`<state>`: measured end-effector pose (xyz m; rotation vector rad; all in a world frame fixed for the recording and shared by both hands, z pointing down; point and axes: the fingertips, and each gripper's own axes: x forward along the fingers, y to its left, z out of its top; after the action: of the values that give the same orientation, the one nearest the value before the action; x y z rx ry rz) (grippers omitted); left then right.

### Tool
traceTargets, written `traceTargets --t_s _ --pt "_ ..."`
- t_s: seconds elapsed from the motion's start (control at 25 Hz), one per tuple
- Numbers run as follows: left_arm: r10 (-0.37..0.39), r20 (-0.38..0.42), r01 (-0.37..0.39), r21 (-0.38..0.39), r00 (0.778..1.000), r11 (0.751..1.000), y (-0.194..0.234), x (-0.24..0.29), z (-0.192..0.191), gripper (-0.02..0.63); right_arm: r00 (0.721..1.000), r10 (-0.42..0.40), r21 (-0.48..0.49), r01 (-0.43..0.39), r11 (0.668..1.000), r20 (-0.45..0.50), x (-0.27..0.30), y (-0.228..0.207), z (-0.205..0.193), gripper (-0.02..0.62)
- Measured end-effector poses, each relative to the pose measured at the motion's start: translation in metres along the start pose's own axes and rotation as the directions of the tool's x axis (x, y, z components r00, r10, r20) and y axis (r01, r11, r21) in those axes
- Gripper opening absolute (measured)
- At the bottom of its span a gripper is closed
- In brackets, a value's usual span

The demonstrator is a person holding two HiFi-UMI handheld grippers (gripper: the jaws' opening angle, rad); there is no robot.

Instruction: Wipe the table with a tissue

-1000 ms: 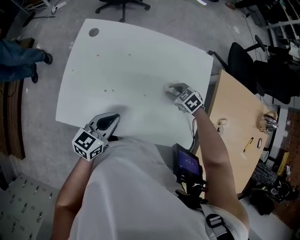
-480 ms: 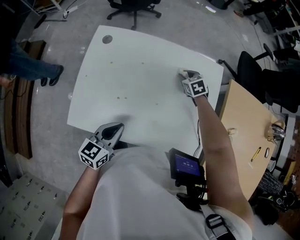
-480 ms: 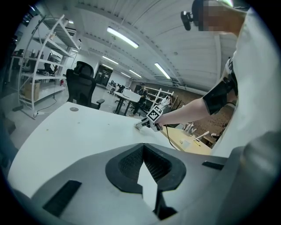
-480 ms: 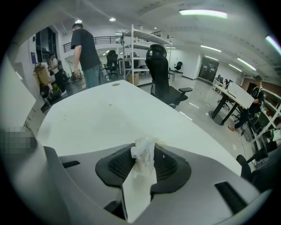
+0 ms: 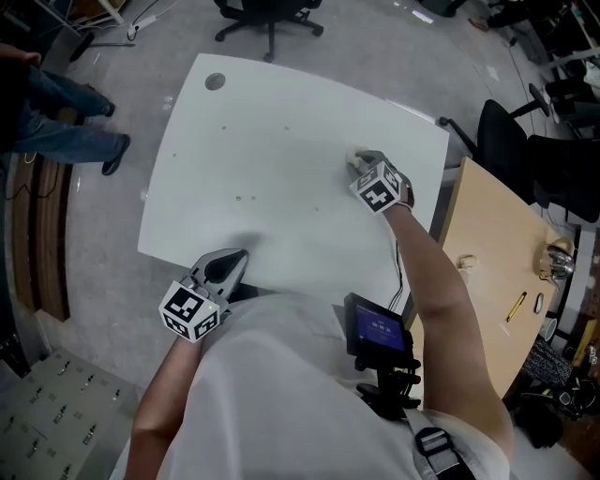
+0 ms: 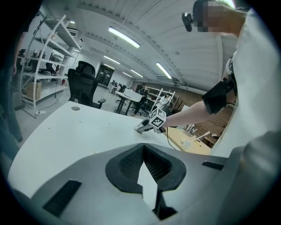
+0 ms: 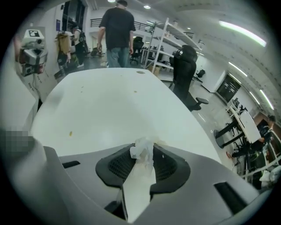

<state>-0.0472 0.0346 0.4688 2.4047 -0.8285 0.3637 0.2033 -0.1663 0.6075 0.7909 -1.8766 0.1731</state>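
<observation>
The white table (image 5: 272,169) fills the middle of the head view. My right gripper (image 5: 360,163) points steeply down at its right part, shut on a crumpled white tissue (image 5: 353,157) that rests on the top. In the right gripper view the tissue (image 7: 142,154) bunches out between the dark pads (image 7: 119,165) of the right gripper (image 7: 144,148). My left gripper (image 5: 233,257) lies at the table's near edge, shut, tips together and nothing in it (image 6: 143,147). The left gripper view shows the right gripper (image 6: 142,128) across the table. Small specks (image 5: 239,198) dot the top.
A round cable hole (image 5: 215,81) sits in the table's far left corner. A wooden desk (image 5: 487,272) with a pen (image 5: 516,307) stands to the right. Black chairs (image 5: 267,14) (image 5: 511,141) stand beyond. A person's legs (image 5: 66,122) are at the left.
The right gripper slid the tissue out toward the table's right edge, then back a little to the left. The left gripper stayed at the near edge. The person at the left walked on.
</observation>
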Motion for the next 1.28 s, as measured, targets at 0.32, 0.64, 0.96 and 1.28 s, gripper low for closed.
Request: traceTargets --t_s 0.32,0.64,0.96,1.28 --pt "-0.029 -0.002 0.029 0.000 1.000 1.000 -0.021 0.034 -0.010 0.006 0.967 0.239 -0.021 -0.238 0.971 0.087 -0.023 0.078 -0.026 0.117" --pt "-0.028 -0.007 0.028 0.036 1.000 0.999 -0.023 0.041 -0.006 0.006 0.985 0.114 0.118 -0.129 0.985 0.129 -0.015 0.102 -0.009 0.117" --pt "-0.033 0.017 0.033 -0.028 0.999 0.999 -0.057 0.027 -0.063 0.007 0.977 0.101 0.191 -0.138 0.972 0.189 -0.043 0.137 -0.026 0.117" --pt "0.053 0.035 -0.053 0.006 0.998 0.999 -0.024 0.010 -0.004 0.008 0.973 0.111 0.267 -0.164 0.950 0.202 -0.023 0.131 0.022 0.116"
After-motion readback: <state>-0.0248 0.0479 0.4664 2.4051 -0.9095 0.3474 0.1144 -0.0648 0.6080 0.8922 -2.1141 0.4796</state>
